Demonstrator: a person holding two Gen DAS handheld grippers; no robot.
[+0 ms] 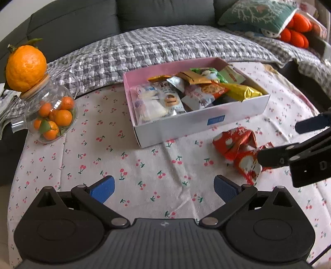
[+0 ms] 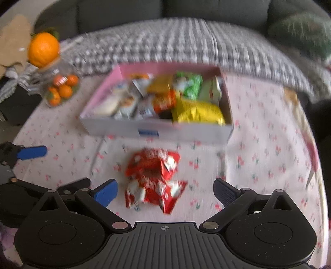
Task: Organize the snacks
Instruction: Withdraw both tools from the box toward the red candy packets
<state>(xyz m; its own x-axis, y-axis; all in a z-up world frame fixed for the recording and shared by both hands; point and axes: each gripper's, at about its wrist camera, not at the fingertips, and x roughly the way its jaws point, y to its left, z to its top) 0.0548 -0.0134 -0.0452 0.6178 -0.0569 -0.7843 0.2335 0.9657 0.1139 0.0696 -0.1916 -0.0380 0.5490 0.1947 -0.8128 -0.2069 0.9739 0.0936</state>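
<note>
A pink-lined white box (image 1: pixel 175 128) (image 2: pixel 115 128) packed with several snack packets stands on the cherry-print cloth. In front of it lie crumpled red-and-white snack packets (image 1: pixel 238 149) (image 2: pixel 153 178). My left gripper (image 1: pixel 164 191) hangs open over bare cloth, left of the red packets, nothing between its blue pads. My right gripper (image 2: pixel 165 192) is open too, its fingers straddling the red packets from above without pressing on them. In the left wrist view the right gripper (image 1: pixel 285 142) reaches in from the right, over those packets. The right wrist view is blurred.
A glass jar of small oranges (image 1: pixel 51 115) (image 2: pixel 60 89), with one big orange (image 1: pixel 25 66) on its lid, stands at the cloth's left. Behind the table a sofa carries a checked blanket (image 1: pixel 157 49) and a green cushion (image 1: pixel 258 14).
</note>
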